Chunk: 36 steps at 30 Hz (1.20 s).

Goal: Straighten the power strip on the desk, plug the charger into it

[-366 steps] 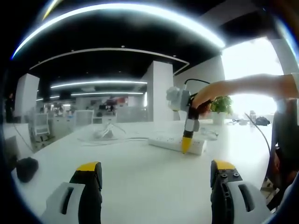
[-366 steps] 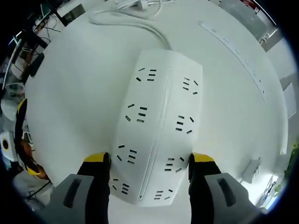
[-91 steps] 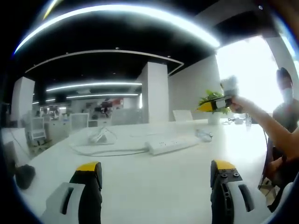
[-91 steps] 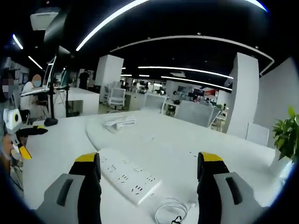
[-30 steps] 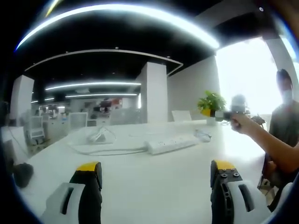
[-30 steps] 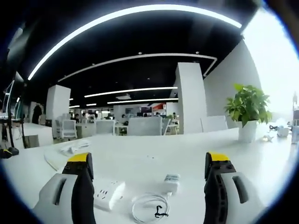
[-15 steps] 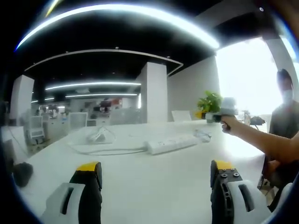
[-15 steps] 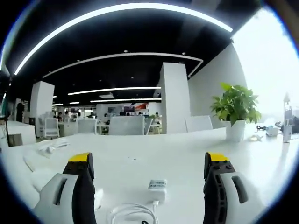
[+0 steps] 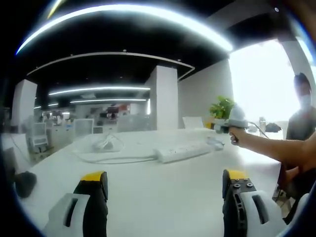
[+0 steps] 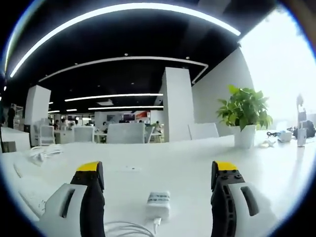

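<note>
Hovering low over the white table point(image 10: 187, 173), the right gripper point(image 10: 157, 197) has its yellow-tipped jaws spread wide with nothing between them, and the white charger point(image 10: 159, 201) lies flat on the table right in the gap, apart from both jaws. A white cable point(image 10: 129, 228) runs from the charger's near end and loops off to the left. A potted plant point(image 10: 244, 118) stands further back on the right.

Over in the left gripper view, the left gripper point(image 9: 163, 197) also sits wide open and empty above the table point(image 9: 163, 182). The power strip point(image 9: 181, 151) lies well ahead of it near the middle of the table, long side across the view, its cord point(image 9: 111, 159) trailing left. From the right edge, the person's arm point(image 9: 269, 148) reaches in, holding the right gripper point(image 9: 231, 121) just above the table, close beside the strip's right end. A dark object point(image 9: 23, 181) sits at the far left.
</note>
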Tool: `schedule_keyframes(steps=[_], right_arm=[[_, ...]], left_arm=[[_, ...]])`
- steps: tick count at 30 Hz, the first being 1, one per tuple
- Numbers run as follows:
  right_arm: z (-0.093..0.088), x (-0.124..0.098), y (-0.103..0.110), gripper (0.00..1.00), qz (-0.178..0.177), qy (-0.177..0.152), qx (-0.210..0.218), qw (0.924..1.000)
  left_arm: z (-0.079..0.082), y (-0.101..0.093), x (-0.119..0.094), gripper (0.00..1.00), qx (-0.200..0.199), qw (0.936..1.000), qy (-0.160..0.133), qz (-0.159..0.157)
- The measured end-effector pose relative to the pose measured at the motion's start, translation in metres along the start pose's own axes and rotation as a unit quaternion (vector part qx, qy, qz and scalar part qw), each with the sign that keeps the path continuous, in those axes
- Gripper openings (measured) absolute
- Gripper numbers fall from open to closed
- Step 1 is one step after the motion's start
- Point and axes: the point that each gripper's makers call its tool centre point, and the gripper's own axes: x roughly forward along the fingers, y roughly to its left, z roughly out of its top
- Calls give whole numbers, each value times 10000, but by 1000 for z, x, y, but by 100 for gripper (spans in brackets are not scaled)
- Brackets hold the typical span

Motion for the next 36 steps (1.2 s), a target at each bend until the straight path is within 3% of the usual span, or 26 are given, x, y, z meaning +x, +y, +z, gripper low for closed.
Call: schedule_keyframes(steps=[10, 15, 18, 36], right_arm=[[-14, 15, -2, 89, -181, 87, -127, 9997], [-26, 20, -1, 89, -205, 301, -130, 9993], [-40, 25, 0, 93, -178, 615, -135, 9979], [-69, 36, -7, 92, -272, 1233, 79, 9920]], left_arm=[[2, 0, 1, 99, 5, 10000, -12, -27], [1, 3, -1, 99, -9, 10000, -19, 22], [1, 4, -1, 99, -11, 10000, -16, 29], [-1, 6, -1, 99, -39, 10000, 0, 55]])
